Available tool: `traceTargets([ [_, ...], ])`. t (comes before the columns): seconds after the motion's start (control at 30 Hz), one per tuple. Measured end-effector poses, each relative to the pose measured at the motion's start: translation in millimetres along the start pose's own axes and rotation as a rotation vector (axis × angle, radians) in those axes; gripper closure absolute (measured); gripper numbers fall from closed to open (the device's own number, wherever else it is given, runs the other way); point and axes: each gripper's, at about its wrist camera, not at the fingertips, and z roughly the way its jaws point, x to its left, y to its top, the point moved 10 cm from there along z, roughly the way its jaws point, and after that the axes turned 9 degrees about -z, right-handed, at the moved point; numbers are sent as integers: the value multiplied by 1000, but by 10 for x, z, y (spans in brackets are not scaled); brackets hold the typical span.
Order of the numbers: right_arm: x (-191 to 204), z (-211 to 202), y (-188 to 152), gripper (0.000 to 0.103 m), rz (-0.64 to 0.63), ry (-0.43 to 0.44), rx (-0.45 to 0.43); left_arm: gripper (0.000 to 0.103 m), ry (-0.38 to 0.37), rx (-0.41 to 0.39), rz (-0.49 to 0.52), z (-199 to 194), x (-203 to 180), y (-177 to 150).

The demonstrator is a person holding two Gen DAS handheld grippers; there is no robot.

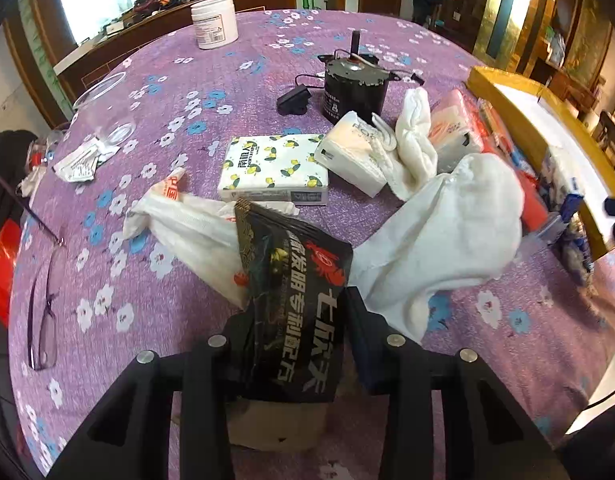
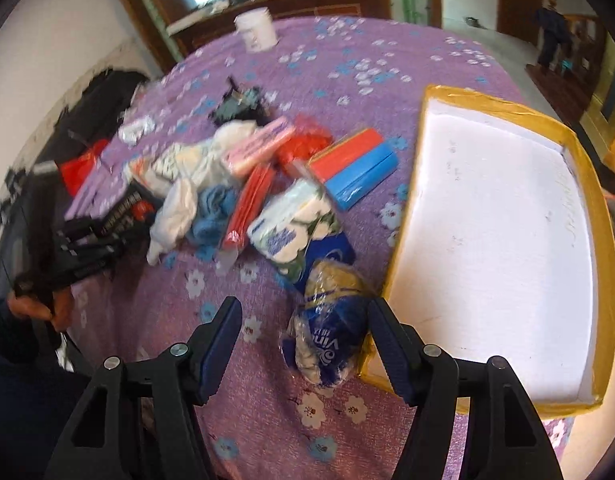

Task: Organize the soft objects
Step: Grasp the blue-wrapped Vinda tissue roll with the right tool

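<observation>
My left gripper (image 1: 295, 308) is shut on a black seasoning packet (image 1: 295, 300) with a red crayfish print, held above the purple floral tablecloth (image 1: 155, 92). Beyond it lie a white plastic bag (image 1: 187, 228), a lemon-print tissue pack (image 1: 275, 170), a white tissue pack (image 1: 353, 152) and white cloths (image 1: 447, 232). My right gripper (image 2: 305, 320) is open, its jaws either side of a blue and white crumpled tissue pack (image 2: 327, 336) that lies on the cloth beside the white tray with yellow tape rim (image 2: 435, 112). The left gripper with the black packet also shows in the right wrist view (image 2: 107, 220).
A black motor with cable (image 1: 353, 88), a white jar (image 1: 213, 22), a clear plastic cup (image 1: 103, 108) and glasses (image 1: 43, 320) sit on the table. The right wrist view shows a pile: floral tissue pack (image 2: 295, 224), red and blue boxes (image 2: 355, 168), pink pack (image 2: 259, 148), blue cloth (image 2: 213, 212).
</observation>
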Motion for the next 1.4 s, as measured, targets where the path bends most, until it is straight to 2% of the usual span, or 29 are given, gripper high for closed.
traceTargets([
  [0.1,51,98,-12,35,-56,-15,39,68,-17,-5,-13,-72,-5,-36],
  [0.33,56,371,17,35,-207,-136,143,68,-58,-37,-20,-239,-86,-48],
  [0.4,154,434,-19,35,-233,-118,162,68,-63,-38,-23,-250,-94,-53],
  [0.43,265,438,-43,34,-249,-85,166,68,-64,-39,-25,-257,-96,-52],
  [0.47,441,390,-53,34,-227,40,156,68,-64,-39,-26,-259,-92,-54],
  [0.5,615,295,-38,35,-160,216,133,68,-65,-39,-28,-261,-91,-57],
  [0.53,683,211,-2,37,-107,309,110,68,-67,-39,-29,-264,-87,-58],
  [0.57,650,136,51,37,-75,307,80,68,-67,-40,-30,-269,-80,-60],
  [0.67,407,104,78,37,-103,139,72,68,-76,-39,-35,-280,-79,-61],
  [0.77,243,209,-67,37,-91,51,132,68,-87,-35,-28,-275,-104,-60],
  [0.9,201,267,-142,37,-95,25,144,68,-105,-39,-9,-283,-167,-52],
  [1.03,92,385,-130,37,-110,-40,182,68,-120,-42,12,-292,-229,-39],
  [1.1,101,413,-122,37,-98,-36,187,68,-126,-44,18,-296,-246,-28],
  [1.17,106,459,-149,48,-85,-51,208,68,-138,-45,21,-306,-267,-22],
  [1.2,119,480,-180,64,-80,-47,218,68,-141,-45,24,-308,-275,-22],
  [1.3,145,449,-169,68,-63,-62,205,68,-148,-48,31,-315,-285,-23],
  [1.4,181,313,-61,70,-4,-22,143,68,-157,-52,33,-328,-294,-11],
])
